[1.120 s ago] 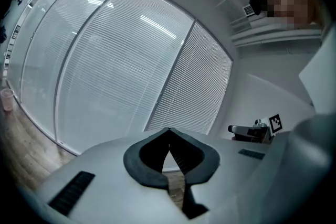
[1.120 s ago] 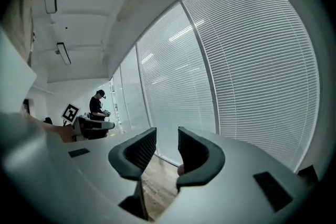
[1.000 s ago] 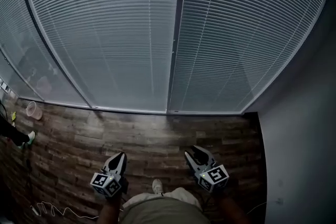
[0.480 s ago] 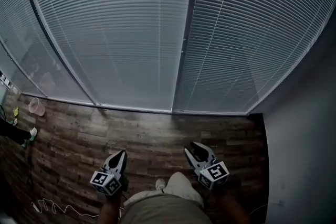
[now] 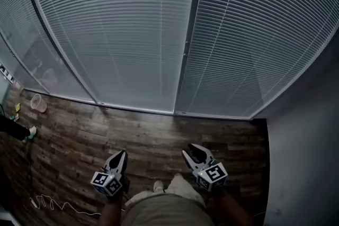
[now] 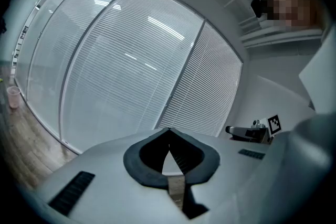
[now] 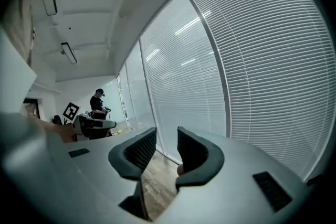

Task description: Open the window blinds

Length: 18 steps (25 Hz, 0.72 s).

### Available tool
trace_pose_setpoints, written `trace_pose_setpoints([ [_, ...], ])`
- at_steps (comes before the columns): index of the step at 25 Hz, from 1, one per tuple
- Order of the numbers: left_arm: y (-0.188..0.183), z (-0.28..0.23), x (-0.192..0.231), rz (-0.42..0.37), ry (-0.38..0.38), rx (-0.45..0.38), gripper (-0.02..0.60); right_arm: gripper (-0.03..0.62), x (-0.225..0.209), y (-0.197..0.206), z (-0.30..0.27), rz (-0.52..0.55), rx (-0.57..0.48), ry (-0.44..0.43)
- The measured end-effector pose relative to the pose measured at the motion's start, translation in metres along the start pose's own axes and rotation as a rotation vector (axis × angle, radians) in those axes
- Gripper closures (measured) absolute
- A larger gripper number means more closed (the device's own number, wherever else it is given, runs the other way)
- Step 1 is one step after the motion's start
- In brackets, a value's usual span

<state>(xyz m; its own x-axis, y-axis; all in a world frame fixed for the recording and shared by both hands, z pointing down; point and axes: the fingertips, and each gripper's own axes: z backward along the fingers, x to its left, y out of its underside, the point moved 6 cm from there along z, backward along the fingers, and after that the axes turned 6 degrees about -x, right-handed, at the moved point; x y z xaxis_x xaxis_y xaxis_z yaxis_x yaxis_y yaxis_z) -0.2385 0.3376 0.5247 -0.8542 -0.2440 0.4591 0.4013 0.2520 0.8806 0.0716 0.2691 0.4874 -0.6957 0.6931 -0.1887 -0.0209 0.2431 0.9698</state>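
Blinds: two wide panels at 12 o'clock, one (image 5: 116,29) toward 11 and one (image 5: 254,34) toward 1, both hanging down to the sill with the slats lying close together.
Post: one dark upright (image 5: 189,34) between the two panels, touching both.
More panels: narrower ones curve away at 10 o'clock (image 5: 21,55); I cannot count them.
Floor: a wooden strip (image 5: 148,135) runs from the sill back to the person and is wider toward 9 o'clock.
Wall: one grey wall (image 5: 304,156) closes the 3 o'clock side and meets the right panel in the corner.
Left gripper: (image 5: 122,155) at 7 o'clock, jaws clenched on nothing, well apart from the blinds.
Right gripper: (image 5: 192,150) at 5 o'clock, jaws a little parted with nothing between them, well apart from the blinds.
Shoe: one (image 5: 158,186) of the person's own, between the grippers.
Cup: one, pink (image 5: 38,104), at 9 o'clock near the sill.
Cable: one white line (image 5: 58,208) on the floor at 8 o'clock.
Other person: one, standing far down the row of windows (image 7: 98,105).
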Motion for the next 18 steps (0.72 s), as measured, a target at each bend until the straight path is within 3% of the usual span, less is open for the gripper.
trace_pose_setpoints([
  [11,-0.006,-0.046,-0.059,-0.011,0.012,-0.013,0.565,0.468,-0.049,-0.027,0.007,0.009,0.022,-0.047],
  [18,0.006,-0.052,-0.068,-0.016,-0.037,-0.005,0.565,0.470,-0.070,-0.033,0.008,0.007,0.018,-0.086],
])
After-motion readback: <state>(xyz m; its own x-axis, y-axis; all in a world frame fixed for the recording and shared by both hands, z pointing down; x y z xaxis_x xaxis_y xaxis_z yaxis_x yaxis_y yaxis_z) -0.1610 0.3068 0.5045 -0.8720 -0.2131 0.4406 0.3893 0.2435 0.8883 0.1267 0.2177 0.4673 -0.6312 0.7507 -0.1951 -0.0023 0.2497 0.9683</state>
